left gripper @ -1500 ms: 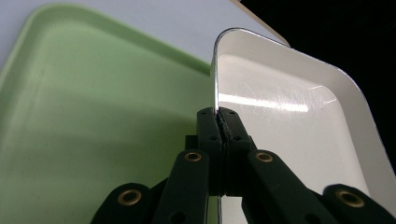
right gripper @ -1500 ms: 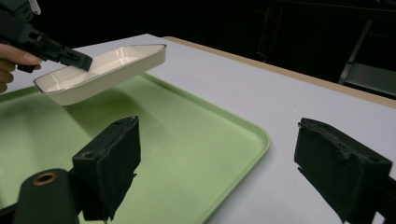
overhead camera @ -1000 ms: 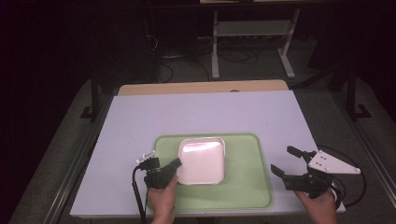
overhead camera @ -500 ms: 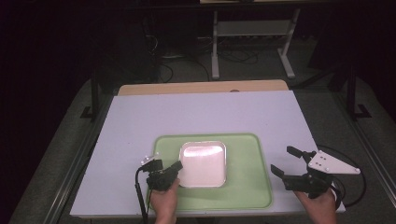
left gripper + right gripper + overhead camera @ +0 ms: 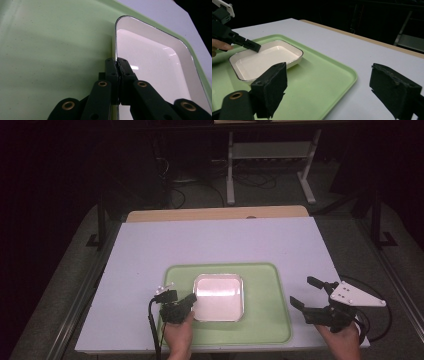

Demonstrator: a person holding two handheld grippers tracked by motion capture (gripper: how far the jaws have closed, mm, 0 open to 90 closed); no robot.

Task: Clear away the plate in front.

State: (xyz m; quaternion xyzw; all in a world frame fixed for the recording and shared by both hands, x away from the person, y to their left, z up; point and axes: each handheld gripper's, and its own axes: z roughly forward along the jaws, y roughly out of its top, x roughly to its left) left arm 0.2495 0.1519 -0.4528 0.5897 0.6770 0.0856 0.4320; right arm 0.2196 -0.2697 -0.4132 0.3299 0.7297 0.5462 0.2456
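white table top (image 5: 215, 245) | metal shelf frame (image 5: 270, 155) behind, on floor w/ cables (image 5: 250, 180)

1. The white table (image 5: 220, 240) beyond the green tray (image 5: 260, 280) lies open to passage.
2. The white dish (image 5: 218, 296) blocks the tray's middle.
3. The left gripper (image 5: 187, 301) seemingly pinches its near-left rim.
4. The right gripper (image 5: 309, 292) hovers spread beside the tray's right edge.

Dish (image 5: 218, 296) on tray (image 5: 270, 320), table (image 5: 220, 240) beneath.
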